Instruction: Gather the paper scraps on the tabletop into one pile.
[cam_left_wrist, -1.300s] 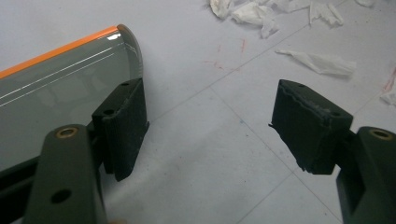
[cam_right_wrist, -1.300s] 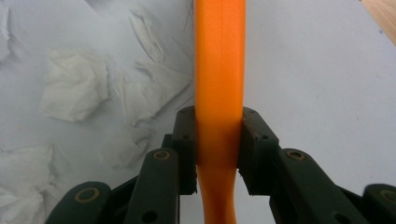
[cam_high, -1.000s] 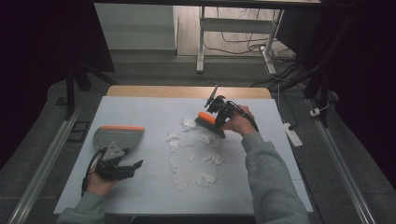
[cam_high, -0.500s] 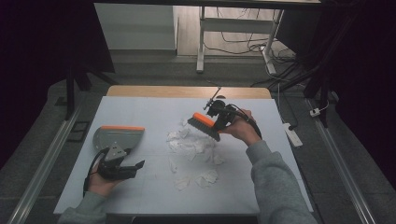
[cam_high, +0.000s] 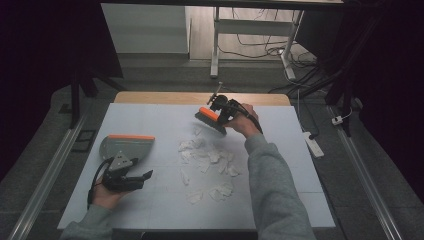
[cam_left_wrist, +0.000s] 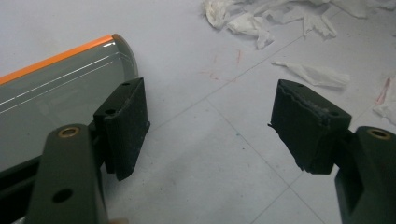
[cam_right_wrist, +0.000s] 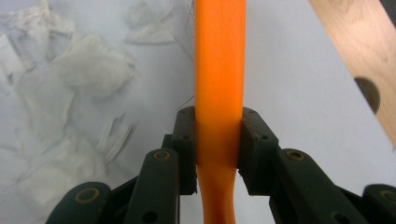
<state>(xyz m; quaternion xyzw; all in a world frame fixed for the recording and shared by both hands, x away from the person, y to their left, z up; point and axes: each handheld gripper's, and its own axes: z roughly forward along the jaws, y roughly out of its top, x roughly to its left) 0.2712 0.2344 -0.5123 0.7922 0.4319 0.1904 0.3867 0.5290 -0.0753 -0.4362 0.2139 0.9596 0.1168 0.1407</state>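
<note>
Brush (cam_high: 211, 119) sits pinched in my right tongs (cam_right_wrist: 218, 140) at the far side | paper bits (cam_high: 207, 160) lie between it and dustpan (cam_high: 126, 146) | left tongs (cam_left_wrist: 210, 123) spread wide, holding nothing, just beside dustpan

Dustpan (cam_high: 126, 146) lies on the table (cam_high: 300, 200) toward its left edge. Left gripper (cam_high: 131, 179) sits just before it, nearer the front edge. Paper scraps (cam_high: 207, 160) lie scattered mid-table, right of the dustpan. Brush (cam_high: 211, 120) is behind the scraps, near the back edge, in the right gripper (cam_high: 222, 111).
</note>
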